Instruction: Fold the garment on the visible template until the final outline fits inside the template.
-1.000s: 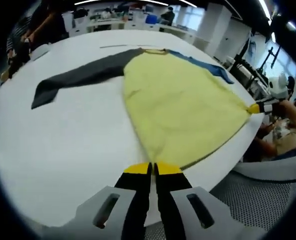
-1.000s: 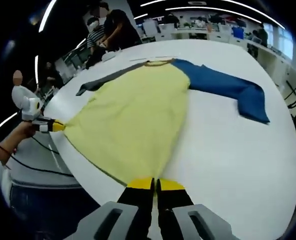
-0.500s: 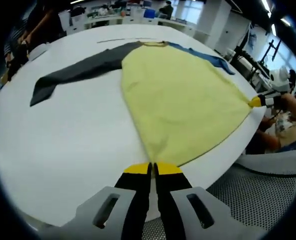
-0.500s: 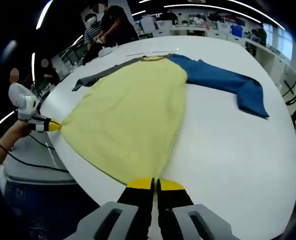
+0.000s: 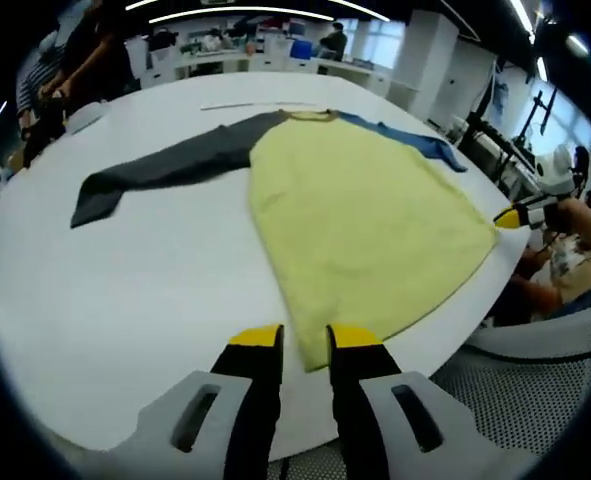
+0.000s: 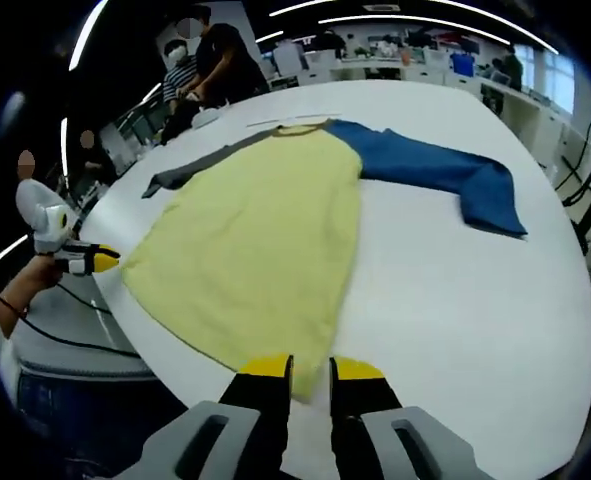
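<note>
- Left gripper view: the left gripper [image 5: 303, 338] rises from 6 o'clock with its yellow-tipped jaws parted; a hem corner of the garment [image 5: 360, 215] lies in the gap between the tips, not pinched.
- The garment lies spread flat on the white table [image 5: 125, 290]: yellow body in the centre, grey sleeve [image 5: 165, 170] stretched toward 10 o'clock, blue sleeve [image 5: 415, 140] toward 1 o'clock, collar at 12 o'clock.
- At 3 o'clock the right gripper shows at the table edge, held level in the person's hand [image 5: 573, 215], its tips just beside the other hem corner.
- Right gripper view: the right gripper [image 6: 309, 369] rises from 6 o'clock, jaws open, with the near hem corner lying between the yellow tips.
- Here the yellow body runs from 6 o'clock toward 12 o'clock; the blue sleeve extends to 2 o'clock and the grey sleeve to 10 o'clock.
- At 9 o'clock the left gripper is held level in a hand [image 6: 20, 285], its jaws parted just beside the far hem corner.
- People [image 6: 210, 60] stand beyond the table at 11 o'clock.
</note>
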A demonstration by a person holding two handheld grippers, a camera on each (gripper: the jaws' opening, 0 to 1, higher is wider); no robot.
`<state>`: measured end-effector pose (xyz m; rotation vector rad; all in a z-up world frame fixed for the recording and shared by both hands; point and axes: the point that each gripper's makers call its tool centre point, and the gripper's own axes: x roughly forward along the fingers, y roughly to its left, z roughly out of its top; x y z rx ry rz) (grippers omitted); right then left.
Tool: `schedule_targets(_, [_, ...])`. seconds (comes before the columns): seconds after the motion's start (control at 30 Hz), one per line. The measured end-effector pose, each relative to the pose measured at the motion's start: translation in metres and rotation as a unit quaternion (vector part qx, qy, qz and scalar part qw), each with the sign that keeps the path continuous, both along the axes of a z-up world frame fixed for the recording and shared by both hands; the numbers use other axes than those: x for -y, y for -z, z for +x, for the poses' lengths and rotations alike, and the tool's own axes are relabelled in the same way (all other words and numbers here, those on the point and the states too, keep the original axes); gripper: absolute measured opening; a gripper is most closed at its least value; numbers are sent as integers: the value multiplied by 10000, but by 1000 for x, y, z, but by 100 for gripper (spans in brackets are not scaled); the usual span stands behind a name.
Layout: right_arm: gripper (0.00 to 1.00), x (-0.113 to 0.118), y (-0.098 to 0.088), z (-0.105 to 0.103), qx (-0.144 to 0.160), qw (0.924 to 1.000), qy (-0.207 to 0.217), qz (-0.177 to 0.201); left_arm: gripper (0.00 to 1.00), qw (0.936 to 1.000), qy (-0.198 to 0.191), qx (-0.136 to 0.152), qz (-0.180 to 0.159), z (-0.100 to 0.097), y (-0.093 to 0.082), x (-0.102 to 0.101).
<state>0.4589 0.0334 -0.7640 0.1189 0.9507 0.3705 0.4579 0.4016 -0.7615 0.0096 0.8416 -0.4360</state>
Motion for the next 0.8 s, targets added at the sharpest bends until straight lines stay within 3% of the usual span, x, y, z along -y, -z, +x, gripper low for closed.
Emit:
schedule_targets(0.17, [27,1,-13,9,239,9994,121,196,31,9994,-15,299,-158,8,-9,4])
schedule_targets(0.5, [55,10,-25,26,701,9964,423,213,48,9970,47,678,-361,16,-19,10])
schedule_targets(0.8, [65,34,-29,47,885,9912,929,322,66,9938,110,922,-609,24,-28,16])
